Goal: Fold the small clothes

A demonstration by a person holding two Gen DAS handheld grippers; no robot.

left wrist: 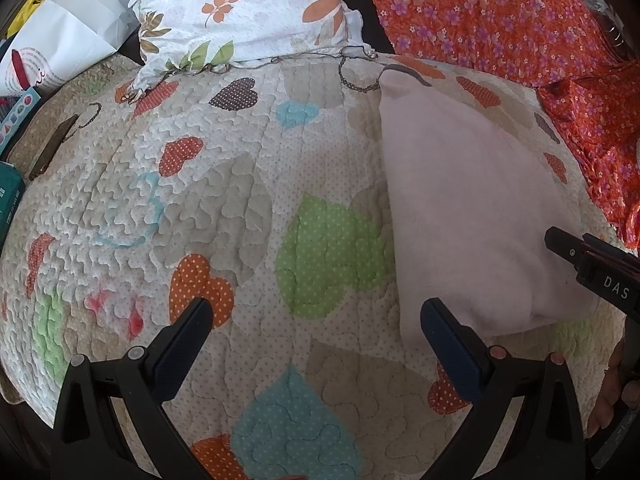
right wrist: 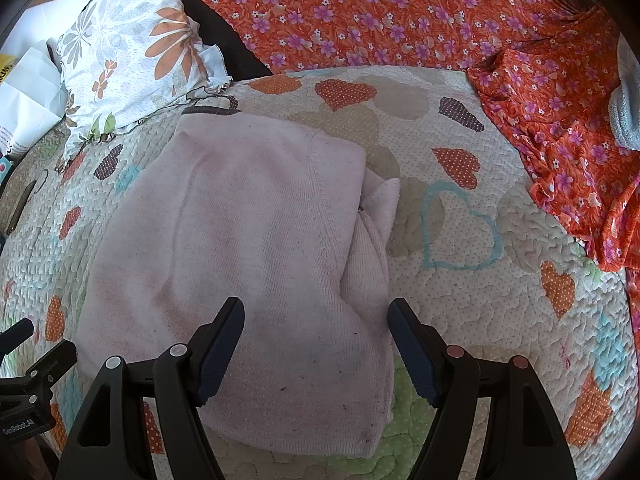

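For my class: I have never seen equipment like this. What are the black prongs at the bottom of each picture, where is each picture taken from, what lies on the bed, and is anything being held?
There is no robot here. A person holds a hand-operated gripper in each hand, and each carries a wide-angle camera looking forward along its two black fingers. One picture is from the left gripper, the other from the right gripper.

On the heart-patterned quilt lies a folded pale pink knitted garment. Behind it are a floral pillow and an orange flowered cloth.

Nothing is held. Both grippers stand open. The right one is over the garment's near edge, its fingers not gripping it; the left one is over bare quilt beside the garment.
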